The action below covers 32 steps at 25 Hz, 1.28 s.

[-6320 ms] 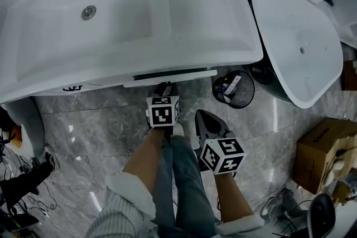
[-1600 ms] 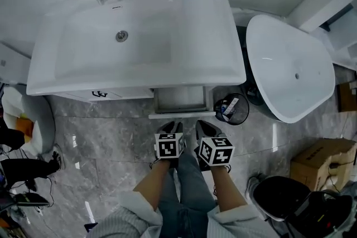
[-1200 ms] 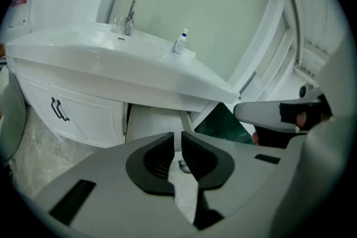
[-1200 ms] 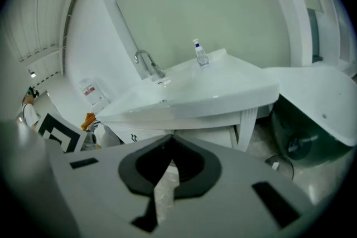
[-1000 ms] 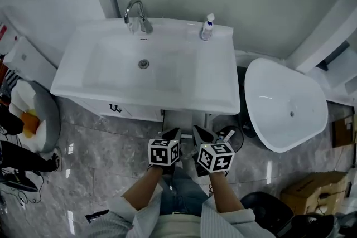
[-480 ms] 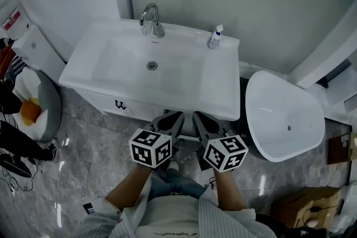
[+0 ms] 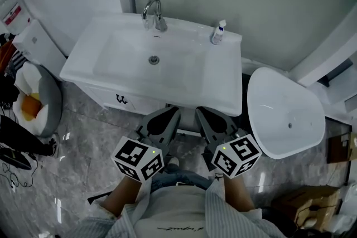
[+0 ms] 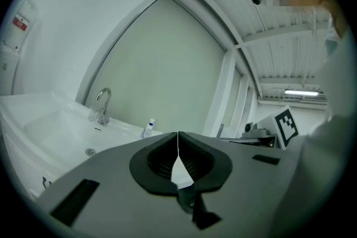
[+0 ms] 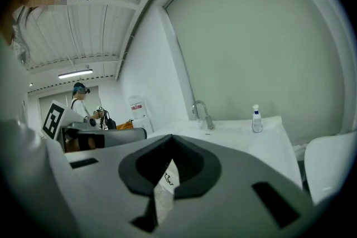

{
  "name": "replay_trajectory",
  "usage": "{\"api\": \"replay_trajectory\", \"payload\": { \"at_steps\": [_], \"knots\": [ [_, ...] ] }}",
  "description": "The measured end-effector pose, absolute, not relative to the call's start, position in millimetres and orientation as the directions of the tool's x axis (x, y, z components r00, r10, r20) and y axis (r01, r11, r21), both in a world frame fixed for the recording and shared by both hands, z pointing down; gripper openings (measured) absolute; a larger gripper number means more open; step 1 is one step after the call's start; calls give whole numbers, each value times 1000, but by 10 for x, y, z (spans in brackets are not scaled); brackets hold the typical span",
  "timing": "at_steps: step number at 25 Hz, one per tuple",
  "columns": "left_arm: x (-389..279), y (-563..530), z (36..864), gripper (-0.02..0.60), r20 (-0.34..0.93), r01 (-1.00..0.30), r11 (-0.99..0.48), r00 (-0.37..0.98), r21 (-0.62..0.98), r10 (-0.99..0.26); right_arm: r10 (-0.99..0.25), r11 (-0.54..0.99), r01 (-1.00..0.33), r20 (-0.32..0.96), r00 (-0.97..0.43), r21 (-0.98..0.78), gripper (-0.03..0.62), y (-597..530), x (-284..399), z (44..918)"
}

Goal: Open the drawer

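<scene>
Left tool [image 7: 175,111] and right tool [image 7: 199,111] rose; drawer [image 7: 186,132] lies below between them.

Overhead plus level views of sink [image 7: 192,72]

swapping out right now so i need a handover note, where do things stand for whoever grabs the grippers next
Left gripper: shut, nothing between the jaws, held up in front of the body.
Right gripper: shut, empty, beside the left one.
Drawer: under the front rim of the sink; only a pale edge shows between the grippers.
Done: the head view showed it pulled out shortly before; neither gripper holds it now.
Left: probably nothing. Lower the grippers and check that the drawer stands open.
</scene>
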<state>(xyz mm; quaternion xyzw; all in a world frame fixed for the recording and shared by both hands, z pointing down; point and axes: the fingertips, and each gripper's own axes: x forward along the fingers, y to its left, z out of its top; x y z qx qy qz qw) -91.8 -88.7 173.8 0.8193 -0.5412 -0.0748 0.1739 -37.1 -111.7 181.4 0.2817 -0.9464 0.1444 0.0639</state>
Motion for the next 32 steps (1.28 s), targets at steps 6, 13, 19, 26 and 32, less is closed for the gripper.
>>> {"api": "replay_trajectory", "payload": {
  "at_steps": [6, 13, 19, 26, 32],
  "knots": [
    [-825, -839, 1592, 19, 44, -867, -388, 421, 313, -906, -498, 819, -525, 168, -851, -232, 9, -1042, -400, 1699],
    [-786, -829, 1594, 18, 49, -869, -400, 431, 291, -901, -493, 818, -518, 159, -855, -251, 9, -1001, -400, 1710],
    [-751, -842, 1603, 18, 52, -866, -405, 438, 294, -898, -493, 812, -519, 162, -855, -266, 9, -1026, -370, 1730],
    [-698, -858, 1637, 18, 62, -865, -418, 451, 278, -890, -484, 817, -513, 172, -858, -262, 9, -1018, -365, 1757],
    [-663, -850, 1597, 19, 49, -869, -443, 463, 219, -885, -478, 818, -510, 180, -860, -267, 9, -1005, -351, 1776]
  ]
}}
